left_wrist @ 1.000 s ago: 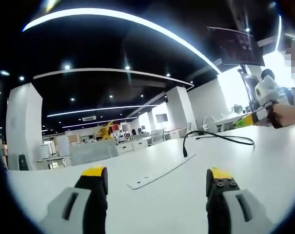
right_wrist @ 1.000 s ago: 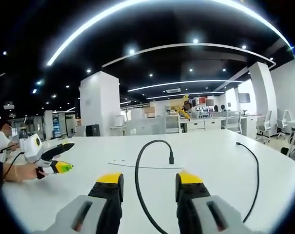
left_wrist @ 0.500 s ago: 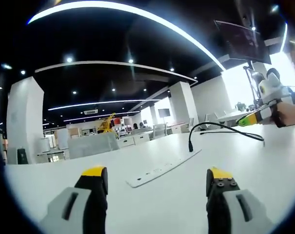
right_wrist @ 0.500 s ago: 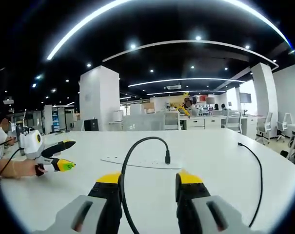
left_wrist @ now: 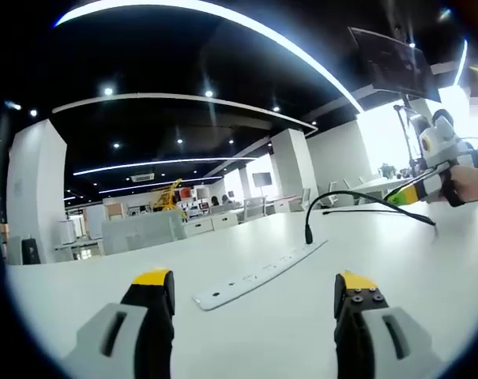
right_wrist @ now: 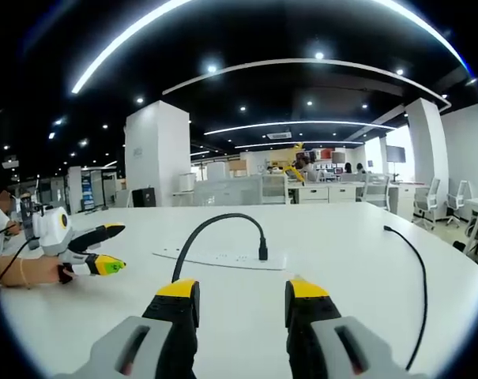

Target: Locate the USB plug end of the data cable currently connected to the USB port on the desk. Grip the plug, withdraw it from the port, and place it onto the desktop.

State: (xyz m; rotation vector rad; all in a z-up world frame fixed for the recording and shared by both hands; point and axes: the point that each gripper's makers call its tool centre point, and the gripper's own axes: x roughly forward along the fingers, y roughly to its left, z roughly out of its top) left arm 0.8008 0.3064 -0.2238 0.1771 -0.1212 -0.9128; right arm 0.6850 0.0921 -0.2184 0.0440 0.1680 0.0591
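Note:
A black data cable (right_wrist: pixel 215 220) arches over the white desk, and its plug end (right_wrist: pixel 263 251) stands upright in a flat white socket strip (right_wrist: pixel 215 257). My right gripper (right_wrist: pixel 241 292) is open, short of the strip, with the plug just beyond the gap between its jaws. In the left gripper view the strip (left_wrist: pixel 258 273) lies diagonally ahead, with the plug (left_wrist: pixel 308 235) at its far end. My left gripper (left_wrist: pixel 253 288) is open with nothing in it, a little short of the strip's near end. Each gripper also appears in the other's view: the left gripper (right_wrist: pixel 96 249) and the right gripper (left_wrist: pixel 432 162).
The cable's other run (right_wrist: pixel 416 276) trails across the desk (right_wrist: pixel 341 253) on the right, its free end (right_wrist: pixel 385 229) lying flat. A hand (left_wrist: pixel 472 181) holds the right gripper. Office desks, chairs and pillars stand far behind.
Both cameras have come lower and closer to the socket strip, which now looks larger. The plug still stands in the strip. Both grippers stay open.

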